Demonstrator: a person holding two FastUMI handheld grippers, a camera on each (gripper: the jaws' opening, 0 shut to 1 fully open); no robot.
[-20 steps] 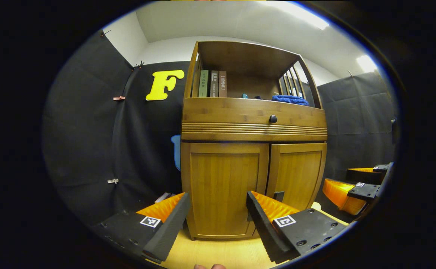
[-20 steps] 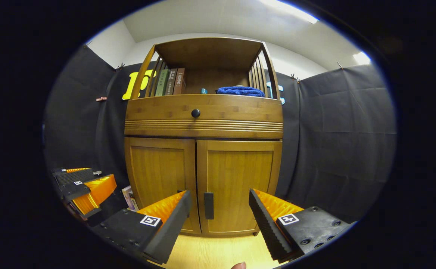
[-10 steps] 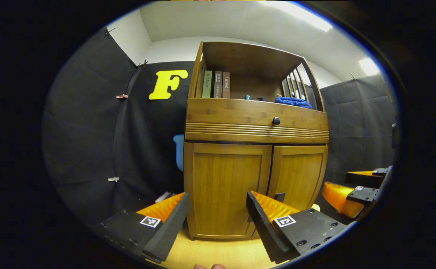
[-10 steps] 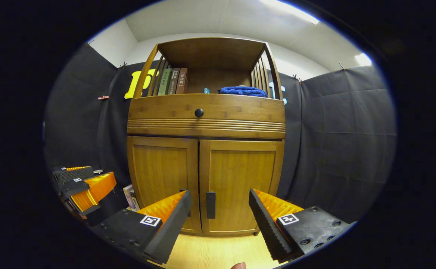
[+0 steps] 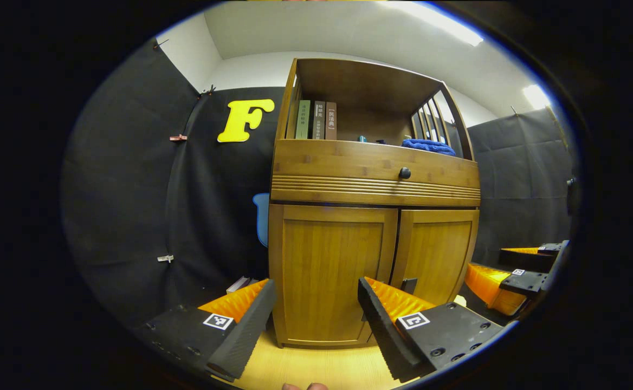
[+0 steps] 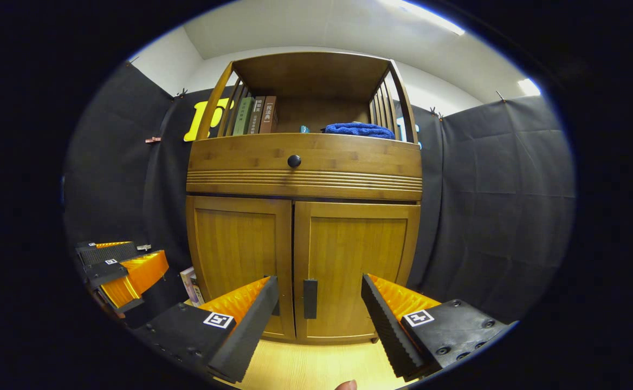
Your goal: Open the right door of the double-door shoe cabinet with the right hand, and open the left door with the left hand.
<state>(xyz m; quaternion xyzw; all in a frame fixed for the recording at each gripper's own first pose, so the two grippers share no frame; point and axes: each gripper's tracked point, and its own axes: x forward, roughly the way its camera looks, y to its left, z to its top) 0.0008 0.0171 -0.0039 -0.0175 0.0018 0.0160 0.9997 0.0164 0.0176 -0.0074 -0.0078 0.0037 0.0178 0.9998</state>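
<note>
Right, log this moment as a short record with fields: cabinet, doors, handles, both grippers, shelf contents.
cabinet: wooden shoe cabinet, standing on a light wood floor
right door: shut
left door: shut
right door handle: dark vertical bar, untouched
drawer knob: round, dark
right gripper: open, short of the handle, touching nothing
left gripper: open, facing the left door, touching nothing
top shelf: three upright books, folded blue towel

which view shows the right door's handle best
The right gripper view: the right door's handle stands whole and unblocked between the open right gripper fingers. In the left gripper view that handle peeks out, partly covered by a finger of the left gripper.
</note>
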